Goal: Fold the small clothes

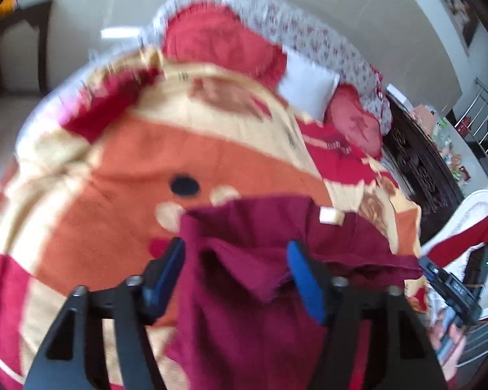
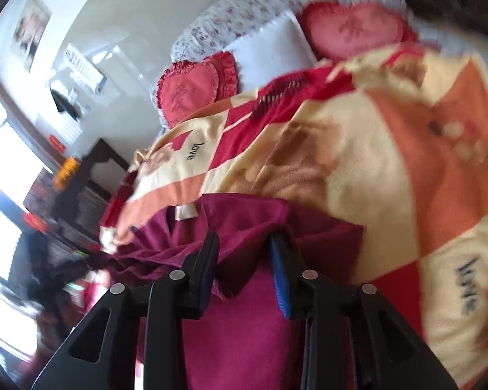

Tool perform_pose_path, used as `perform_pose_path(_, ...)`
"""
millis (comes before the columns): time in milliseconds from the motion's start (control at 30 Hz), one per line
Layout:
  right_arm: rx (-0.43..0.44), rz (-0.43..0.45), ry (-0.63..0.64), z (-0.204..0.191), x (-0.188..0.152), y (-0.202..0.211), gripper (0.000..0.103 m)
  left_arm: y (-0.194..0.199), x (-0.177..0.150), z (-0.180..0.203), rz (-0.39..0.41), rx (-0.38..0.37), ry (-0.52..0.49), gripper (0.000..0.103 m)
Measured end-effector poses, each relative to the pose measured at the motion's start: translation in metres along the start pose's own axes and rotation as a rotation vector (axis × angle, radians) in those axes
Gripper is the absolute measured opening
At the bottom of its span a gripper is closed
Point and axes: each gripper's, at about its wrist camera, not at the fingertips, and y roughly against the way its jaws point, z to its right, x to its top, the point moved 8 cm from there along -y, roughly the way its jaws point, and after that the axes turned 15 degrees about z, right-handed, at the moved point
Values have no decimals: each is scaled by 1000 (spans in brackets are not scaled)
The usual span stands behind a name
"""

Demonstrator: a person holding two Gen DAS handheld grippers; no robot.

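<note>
A rumpled maroon garment lies on the bed, label showing.

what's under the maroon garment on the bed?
The maroon garment lies on an orange, cream and red patterned blanket, which shows around its far edge in both views. Whatever sits directly beneath the cloth is covered, so I can't tell.

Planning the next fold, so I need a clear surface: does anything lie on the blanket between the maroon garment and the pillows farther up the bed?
Nothing visible does. The maroon garment lies between the fingers of both grippers, and the orange and cream blanket beyond it looks bare up to the red heart pillows. Blur could hide something small.
</note>
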Motion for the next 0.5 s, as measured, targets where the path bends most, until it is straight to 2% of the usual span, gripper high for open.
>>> perform_pose_path(100,-29,55,6,4,4,16,14,8,5,3,14,-5,-19,73)
perform_pose_path(200,47,91,-40,-5,4,27,14,10,-2,7,13,-13,-46,73)
perform_pose_path(233,66,78,-28,-9,-1,26,14,8,-7,8,6,-8,-58,73)
perform_pose_path(367,33,-36,127,-33,-25,-9,14,-26,-26,3,-65,67,-94,73)
perform_pose_path(500,-15,-27,159,-38,-14,-51,14,-66,-40,-11,-131,143,-103,73)
